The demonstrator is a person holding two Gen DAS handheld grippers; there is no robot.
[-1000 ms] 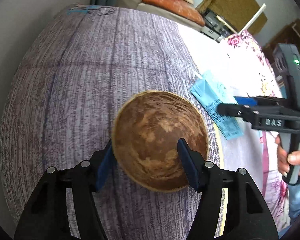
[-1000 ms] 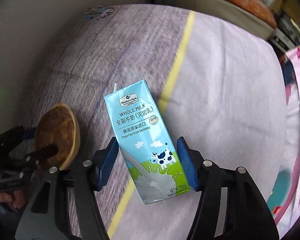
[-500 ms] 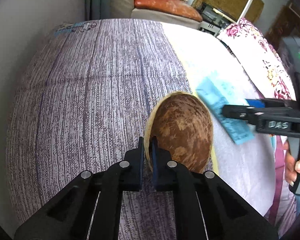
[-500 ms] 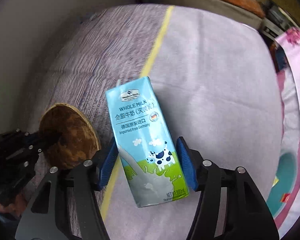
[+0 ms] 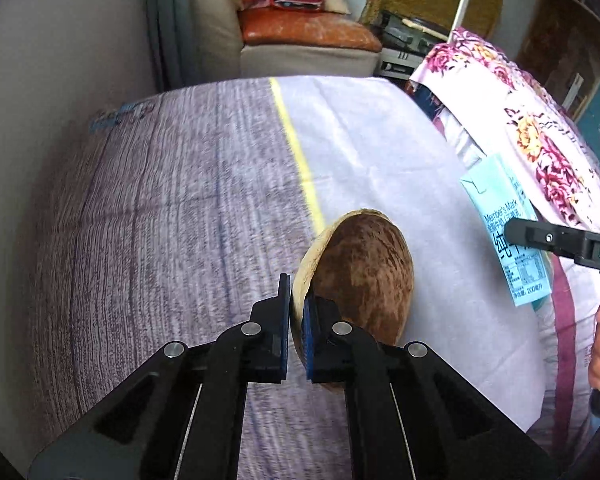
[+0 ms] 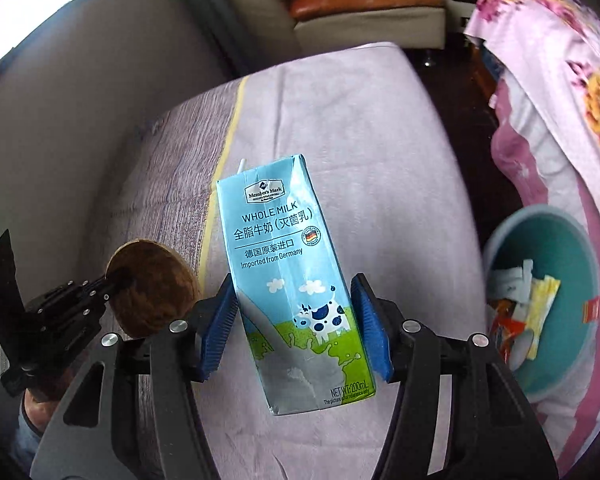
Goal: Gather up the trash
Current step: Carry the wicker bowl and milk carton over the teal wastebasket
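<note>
My left gripper point(image 5: 296, 312) is shut on the rim of a brown coconut shell half point(image 5: 364, 272) and holds it tilted on edge above the purple cloth. The shell also shows in the right wrist view point(image 6: 152, 284), with the left gripper point(image 6: 112, 280) on it. My right gripper point(image 6: 294, 320) is shut on a light blue whole-milk carton point(image 6: 288, 280), lifted off the cloth, its straw at the top. The carton shows at the right of the left wrist view point(image 5: 508, 232).
A teal bin point(image 6: 556, 280) holding wrappers stands on the floor at the right. A flowered pink cloth point(image 5: 520, 120) hangs to the right. A sofa with an orange cushion point(image 5: 308, 36) stands beyond the table. A yellow stripe point(image 5: 300, 156) runs across the table cloth point(image 5: 160, 220).
My left gripper closed on the shell's rim and lifted it up on edge. My right gripper raised the carton and swung right, bringing the bin into view.
</note>
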